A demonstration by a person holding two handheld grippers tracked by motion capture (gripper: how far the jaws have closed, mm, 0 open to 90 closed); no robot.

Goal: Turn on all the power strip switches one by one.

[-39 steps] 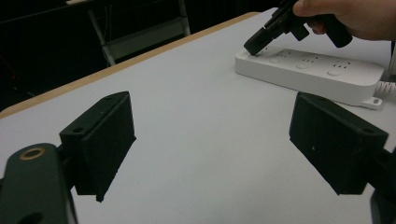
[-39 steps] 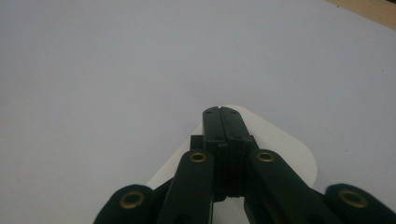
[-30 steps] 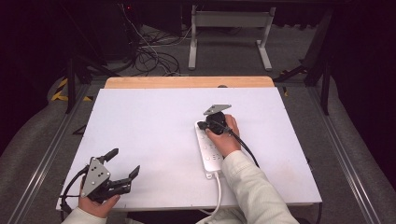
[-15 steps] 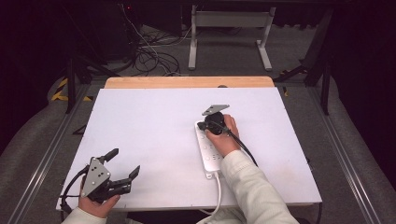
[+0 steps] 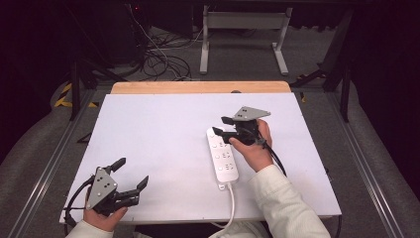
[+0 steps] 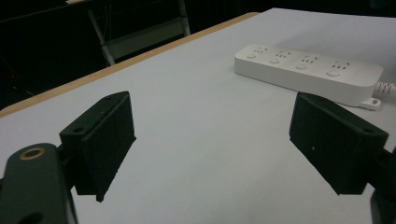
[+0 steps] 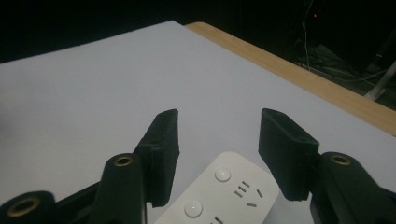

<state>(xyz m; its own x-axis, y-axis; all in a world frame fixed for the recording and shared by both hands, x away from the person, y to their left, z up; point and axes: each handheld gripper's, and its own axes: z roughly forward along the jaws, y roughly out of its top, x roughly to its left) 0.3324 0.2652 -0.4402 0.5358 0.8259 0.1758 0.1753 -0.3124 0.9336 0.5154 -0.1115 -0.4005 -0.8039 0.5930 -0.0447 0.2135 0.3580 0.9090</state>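
A white plastic power strip (image 5: 223, 154) lies flat mid-table on the white table top (image 5: 158, 144). The right gripper (image 5: 224, 126) hovers over its far end, jaws apart, holding nothing. The left gripper (image 5: 132, 174) rests near the front-left corner, jaws apart. Advice: lower squarely, straddling the strip's width before closing.

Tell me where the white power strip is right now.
In the high view the power strip lies right of the table's centre, running front to back, its far end under the open right gripper.
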